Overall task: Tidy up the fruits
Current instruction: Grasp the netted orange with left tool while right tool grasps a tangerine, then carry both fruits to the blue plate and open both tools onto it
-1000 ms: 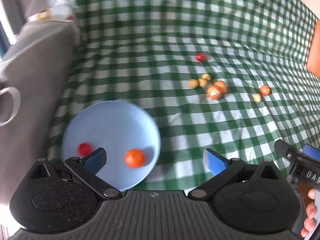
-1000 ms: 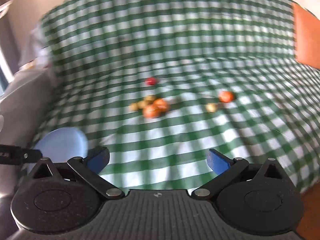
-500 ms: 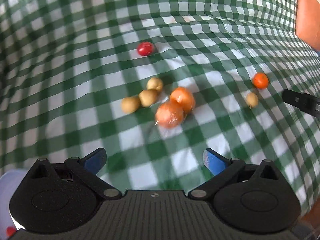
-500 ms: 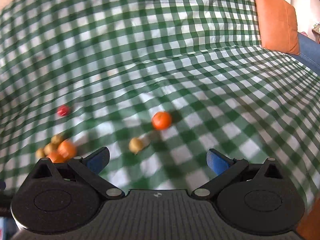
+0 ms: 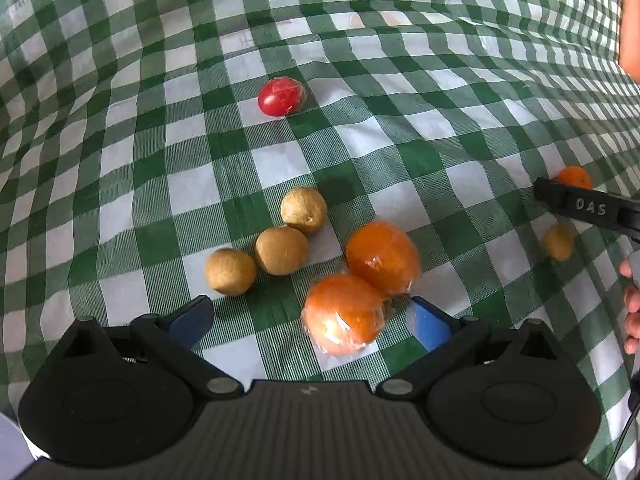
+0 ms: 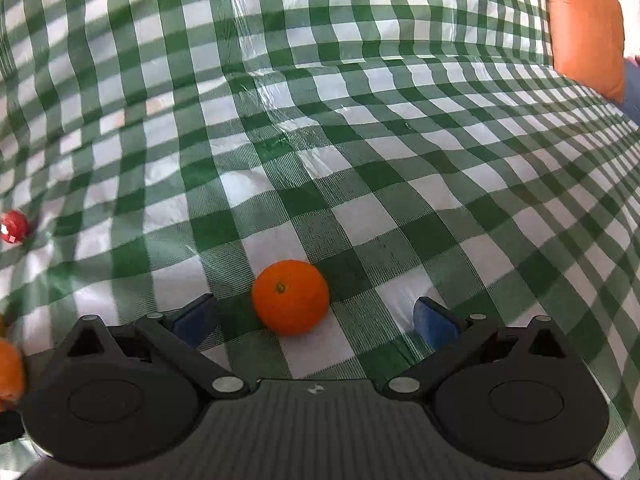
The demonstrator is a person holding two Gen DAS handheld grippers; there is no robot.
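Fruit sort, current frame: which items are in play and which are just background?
In play:
- two wrapped oranges
- three brown round fruits
- red wrapped fruit
- small orange, between the open right gripper fingers
- lone brown fruit
- left gripper, open

Background:
- green checked cloth
- orange cushion

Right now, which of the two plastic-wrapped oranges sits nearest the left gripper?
The nearer plastic-wrapped orange, lying between the open left gripper's blue fingertips. The other wrapped orange touches it but lies farther out, to its right.

checked cloth point(image 5: 400, 152) | oranges point(image 5: 382, 254), brown fruits point(image 5: 282, 250), red fruit point(image 5: 282, 97)
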